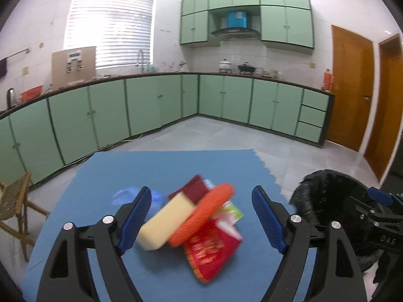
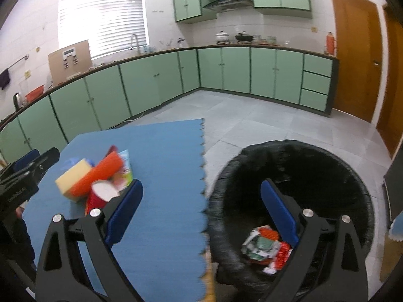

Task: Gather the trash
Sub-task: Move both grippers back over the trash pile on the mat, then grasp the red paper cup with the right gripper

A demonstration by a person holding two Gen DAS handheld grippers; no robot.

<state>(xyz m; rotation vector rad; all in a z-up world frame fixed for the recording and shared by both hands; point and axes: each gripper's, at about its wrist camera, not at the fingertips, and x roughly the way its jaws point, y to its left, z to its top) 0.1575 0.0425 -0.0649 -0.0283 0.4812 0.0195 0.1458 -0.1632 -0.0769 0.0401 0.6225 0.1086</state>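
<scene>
- Left gripper: jaws wide apart, nothing clamped; the pile of trash sits framed between the blue pads but lies on the mat beyond them, no contact visible.
- Right gripper: jaws wide, empty; left pad over the mat edge, right pad over the bin mouth.
- Motion blur on the pile in both views; edges soft, print on packaging unreadable.
- Pile on the blue foam mat: yellow sponge block, orange ribbed roll leaning across it, red printed packet nearest the camera, dark red piece behind, green-white wrapper partly covered.
- Blue crumpled item behind the left pad, mostly hidden; cannot tell what it is.
- In the right wrist view a red cup with a white inside shows in the pile, partly behind the pad.
- Black-lined bin on the floor just beside the mat's jagged edge; crumpled wrappers at the bottom, part hidden by the right pad.
- Bin cut off at the right edge of the left wrist view, the other gripper in front of it.
- Green kitchen cabinets behind.
</scene>
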